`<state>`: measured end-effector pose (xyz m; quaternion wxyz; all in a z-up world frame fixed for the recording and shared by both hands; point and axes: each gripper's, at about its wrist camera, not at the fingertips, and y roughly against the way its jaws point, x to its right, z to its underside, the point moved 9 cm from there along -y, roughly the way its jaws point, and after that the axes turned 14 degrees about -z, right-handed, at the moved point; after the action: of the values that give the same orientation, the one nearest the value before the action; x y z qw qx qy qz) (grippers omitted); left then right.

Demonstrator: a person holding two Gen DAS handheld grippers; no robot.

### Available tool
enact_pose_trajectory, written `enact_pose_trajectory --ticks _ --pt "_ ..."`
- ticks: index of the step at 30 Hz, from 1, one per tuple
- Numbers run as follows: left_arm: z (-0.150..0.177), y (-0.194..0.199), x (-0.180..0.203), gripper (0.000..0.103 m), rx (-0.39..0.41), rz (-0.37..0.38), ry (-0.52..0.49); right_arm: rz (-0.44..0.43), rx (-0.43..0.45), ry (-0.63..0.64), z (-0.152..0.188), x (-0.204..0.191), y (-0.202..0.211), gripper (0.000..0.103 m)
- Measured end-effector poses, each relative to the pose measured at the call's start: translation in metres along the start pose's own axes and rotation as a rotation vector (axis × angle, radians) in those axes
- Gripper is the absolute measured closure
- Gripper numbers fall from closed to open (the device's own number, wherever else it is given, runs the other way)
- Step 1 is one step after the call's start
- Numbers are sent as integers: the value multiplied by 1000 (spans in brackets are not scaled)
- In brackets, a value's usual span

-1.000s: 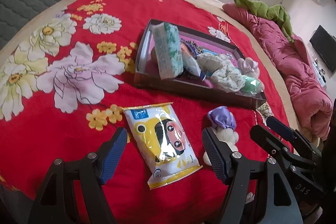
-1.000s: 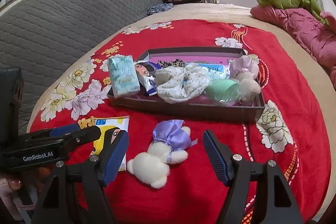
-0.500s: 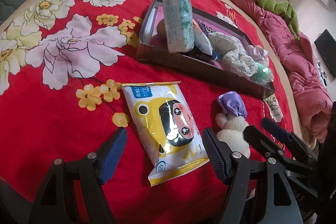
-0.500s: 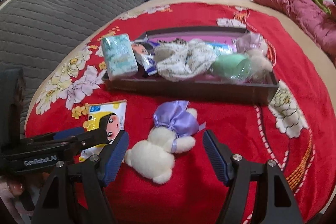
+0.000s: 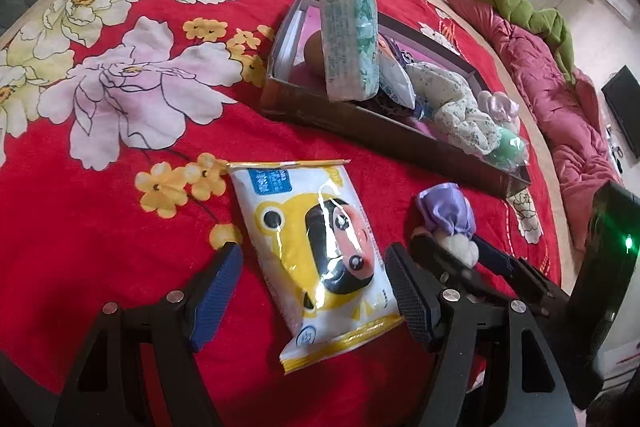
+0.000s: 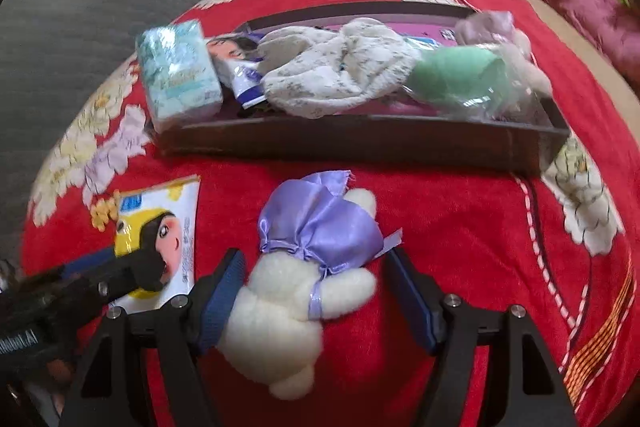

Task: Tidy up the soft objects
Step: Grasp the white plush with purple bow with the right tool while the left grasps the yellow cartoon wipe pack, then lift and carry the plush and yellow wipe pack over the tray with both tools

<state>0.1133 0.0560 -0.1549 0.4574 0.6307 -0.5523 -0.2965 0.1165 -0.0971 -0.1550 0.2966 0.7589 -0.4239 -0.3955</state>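
The left tool (image 5: 314, 293) stands open over the red flowered blanket (image 5: 100, 227) on the bed, its two pads on either side of the yellow wet-wipe pack (image 5: 316, 251), which lies flat between them with its near end toward the tool; neither pad touches the pack. The right tool (image 6: 314, 291) is also open, and the white plush bear (image 6: 288, 311) in a purple satin dress lies between its pads: the left pad sits against the bear's side, the right pad stands just clear of its arm and a small tag. In the left wrist view the bear lies just to the right of the wipe pack. Beyond both items, a shallow dark brown tray (image 6: 360, 143) rests on the blanket. From left to right it holds an upright pale green tissue pack (image 6: 178, 71) leaning at the left end, a small printed pouch (image 6: 240, 67), a crumpled cream floral cloth (image 6: 332, 71), a mint green item in clear wrap (image 6: 460, 79) and a pale lilac plush (image 6: 492, 27) at the right end.
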Motion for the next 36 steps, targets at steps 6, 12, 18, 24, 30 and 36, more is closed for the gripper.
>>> enact_pose_trajectory --ticks 6,12,18,24,30,36 --pt "-6 -9 11 27 -5 -28 -9 49 3 182 1 -14 9 48" --pt "-7 -20 20 25 -5 -87 -50 65 19 183 -3 0 26 52" --pt "-5 -30 29 25 25 -188 -144 41 24 134 -2 11 24 52" --pt "-4 -30 33 35 55 -204 -199 8 73 141 -7 8 32 55" --pt "0 -16 33 39 53 -115 -172 -13 111 89 -15 15 46 55" --pt "-1 12 47 39 93 -47 -175 -42 171 90 -25 11 68 55"
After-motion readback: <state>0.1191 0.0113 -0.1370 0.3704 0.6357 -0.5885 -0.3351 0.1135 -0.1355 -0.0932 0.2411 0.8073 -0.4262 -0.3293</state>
